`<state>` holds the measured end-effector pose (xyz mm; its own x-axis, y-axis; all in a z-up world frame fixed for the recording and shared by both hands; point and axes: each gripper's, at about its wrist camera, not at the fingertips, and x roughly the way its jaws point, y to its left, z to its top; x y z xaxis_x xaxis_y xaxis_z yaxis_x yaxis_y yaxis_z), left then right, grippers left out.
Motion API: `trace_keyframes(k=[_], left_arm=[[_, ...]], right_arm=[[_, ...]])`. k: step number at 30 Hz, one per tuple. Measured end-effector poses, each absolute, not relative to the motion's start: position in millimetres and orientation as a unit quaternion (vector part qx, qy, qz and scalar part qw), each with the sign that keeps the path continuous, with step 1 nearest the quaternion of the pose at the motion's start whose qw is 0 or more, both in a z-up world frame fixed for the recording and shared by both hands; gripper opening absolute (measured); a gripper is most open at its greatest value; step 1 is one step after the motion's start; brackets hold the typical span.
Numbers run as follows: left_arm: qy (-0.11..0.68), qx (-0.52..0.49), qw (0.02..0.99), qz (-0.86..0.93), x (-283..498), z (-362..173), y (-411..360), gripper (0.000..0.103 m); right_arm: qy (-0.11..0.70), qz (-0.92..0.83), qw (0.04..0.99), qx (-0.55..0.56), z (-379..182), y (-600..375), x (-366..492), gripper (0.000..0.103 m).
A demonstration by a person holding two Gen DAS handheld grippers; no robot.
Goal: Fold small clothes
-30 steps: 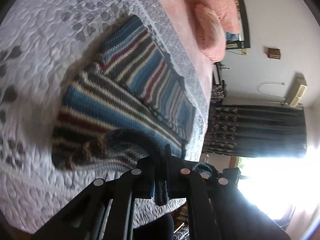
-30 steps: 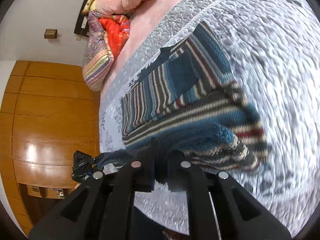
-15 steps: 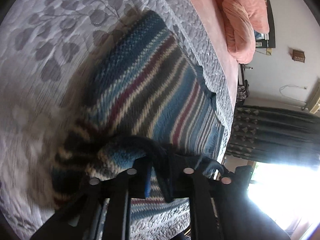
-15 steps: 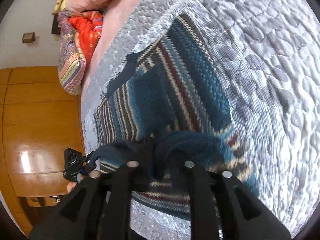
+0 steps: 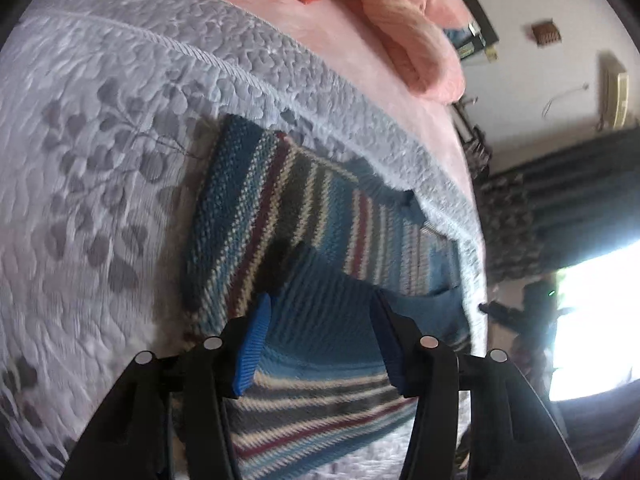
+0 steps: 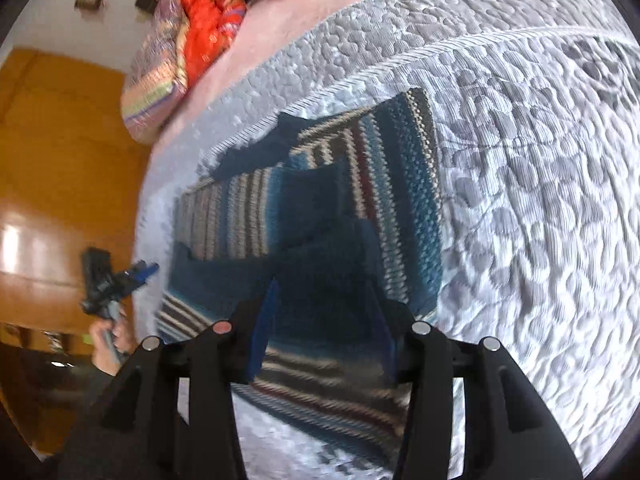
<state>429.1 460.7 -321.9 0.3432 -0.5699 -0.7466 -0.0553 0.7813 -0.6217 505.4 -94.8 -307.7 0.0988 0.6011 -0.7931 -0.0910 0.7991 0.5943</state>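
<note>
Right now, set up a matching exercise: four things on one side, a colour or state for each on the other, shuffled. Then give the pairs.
Things:
1. left tongs
2. striped sweater
3. quilt
4. bundle

Colour or state:
A. grey, stitched with leaf shapes
B. bright red-orange, at the far end of the bed
C. open, holding nothing
D. blue, cream and dark red bands, lying folded on the bed

Pairs: 1-C, 2-D, 3-A, 4-B
</note>
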Motion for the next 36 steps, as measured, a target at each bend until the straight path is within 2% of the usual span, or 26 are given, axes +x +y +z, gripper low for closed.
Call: trace_keyframes(k=[6,12,13,14,15,16,18,20,28,36], left_arm=[[0.591,-0.241,0.751,-0.170,446,-352,444,0.052],[0.597,-0.213,0.752,-0.180,448,-355,435,0.051],[0.598,-0.201,0.754,-0.181,446,-354,432,0.046],[0.601,-0.192,0.753,-0.187,444,-354,428,0.029],[0.602,-0.180,0.756,-0.184,443,-353,425,0.027],[0.600,-0.174,0.759,-0.182,444,-353,422,0.025],[0.596,-0.182,0.760,-0.186,444,-352,422,0.010],[0.580,-0.190,0.770,-0.187,439,-345,425,0.009],[0.497,-0.200,0.817,-0.216,413,-286,429,0.008],[0.438,-0.182,0.854,-0.216,427,-223,436,0.008]], right_arm=[[0.641,0.234,0.707,0.186,-333,-90,514,0.045],[0.644,0.238,0.704,0.183,-344,-91,515,0.044],[0.643,0.240,0.704,0.181,-344,-89,514,0.044],[0.641,0.243,0.706,0.175,-344,-88,512,0.043],[0.639,0.245,0.709,0.169,-343,-87,511,0.041],[0.637,0.245,0.713,0.161,-341,-87,509,0.031],[0.628,0.246,0.722,0.152,-336,-84,506,0.021],[0.620,0.250,0.728,0.149,-331,-83,502,0.009],[0.567,0.257,0.771,0.134,-280,-89,486,0.007],[0.497,0.249,0.821,0.125,-214,-95,499,0.007]])
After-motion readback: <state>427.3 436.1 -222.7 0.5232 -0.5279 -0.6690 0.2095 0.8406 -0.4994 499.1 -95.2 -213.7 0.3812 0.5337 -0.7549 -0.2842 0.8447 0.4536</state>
